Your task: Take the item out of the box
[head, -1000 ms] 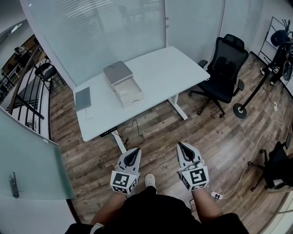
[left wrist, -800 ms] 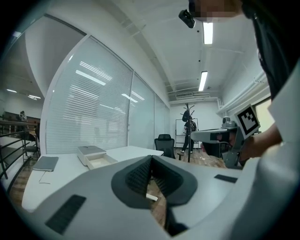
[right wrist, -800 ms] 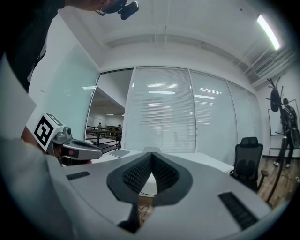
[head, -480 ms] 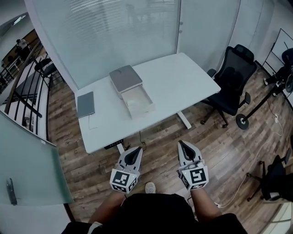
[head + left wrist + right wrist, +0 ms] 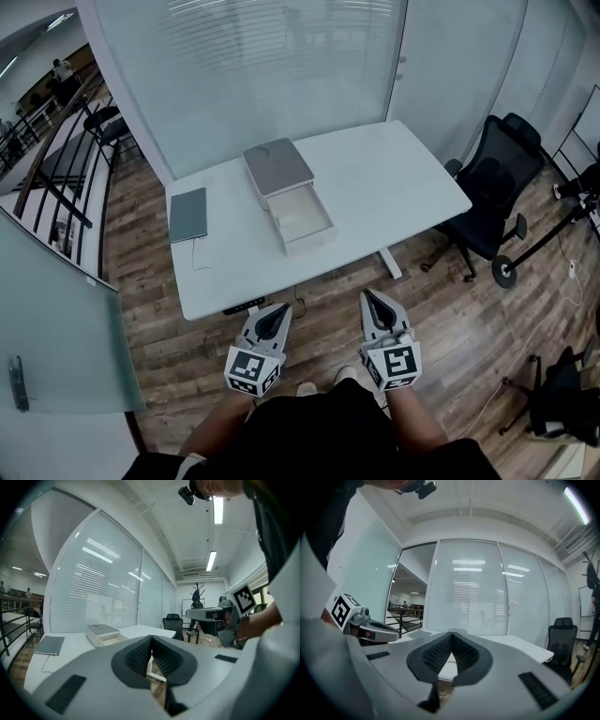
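Observation:
On the white table (image 5: 375, 178) stands a pale box (image 5: 278, 167) with a grey top, and its drawer (image 5: 302, 217) is pulled out toward me. I cannot make out anything inside the drawer from here. The left gripper view shows the same box (image 5: 104, 633) far off. Both grippers hang in front of my body over the wooden floor, short of the table's near edge. My left gripper (image 5: 278, 312) is shut with nothing in it, and my right gripper (image 5: 368, 298) is shut and empty too. In each gripper view the pads meet with no gap: left gripper (image 5: 151, 641), right gripper (image 5: 451, 637).
A closed grey laptop (image 5: 188, 215) lies at the table's left end. A black office chair (image 5: 492, 192) stands right of the table, and a glass partition (image 5: 56, 319) is at my left. Frosted glass walls rise behind the table. A black railing (image 5: 56, 178) runs at far left.
The table and box have come nearer and shifted right in the head view as the person walks toward them. Both grippers hold the same pose, still shut.

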